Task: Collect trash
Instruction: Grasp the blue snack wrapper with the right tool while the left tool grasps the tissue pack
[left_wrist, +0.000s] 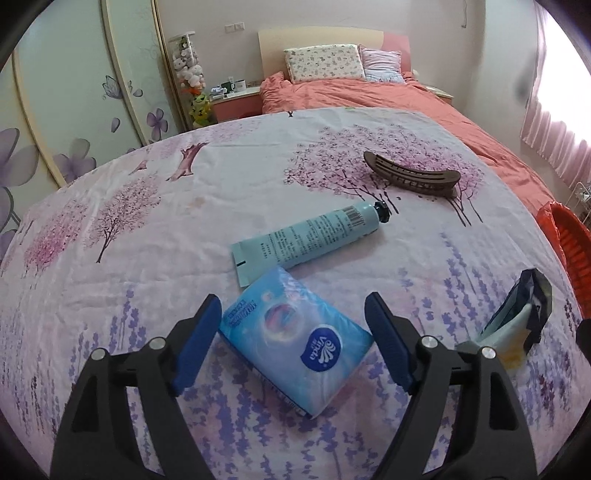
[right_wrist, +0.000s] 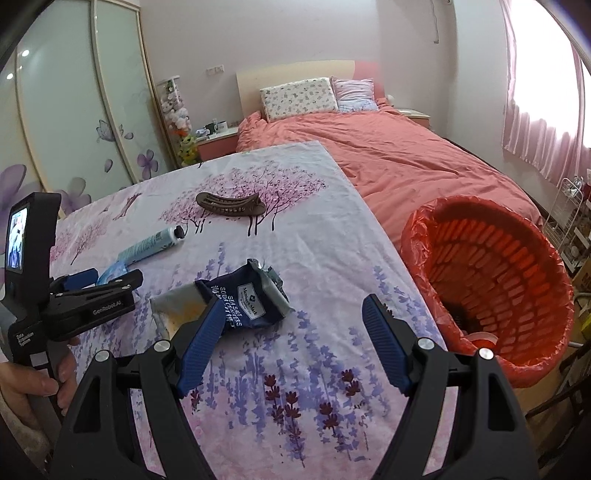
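Note:
A blue Vinda tissue pack (left_wrist: 295, 339) lies on the floral cloth between the open jaws of my left gripper (left_wrist: 293, 341), not gripped. A light blue tube (left_wrist: 310, 236) and a brown hair clip (left_wrist: 412, 175) lie beyond it. A torn dark blue cracker wrapper (right_wrist: 245, 299) lies just ahead and left of my open, empty right gripper (right_wrist: 291, 343); it also shows in the left wrist view (left_wrist: 524, 310). The left gripper (right_wrist: 85, 291) shows at the left of the right wrist view. A red basket lined with a red bag (right_wrist: 491, 288) stands at the right, off the table edge.
The floral cloth (right_wrist: 314, 236) covers the table, whose right edge runs beside the basket. A bed with a pink cover (right_wrist: 406, 155) lies behind. A wardrobe (right_wrist: 74, 110) stands at the left, a wire rack (right_wrist: 569, 229) at the far right.

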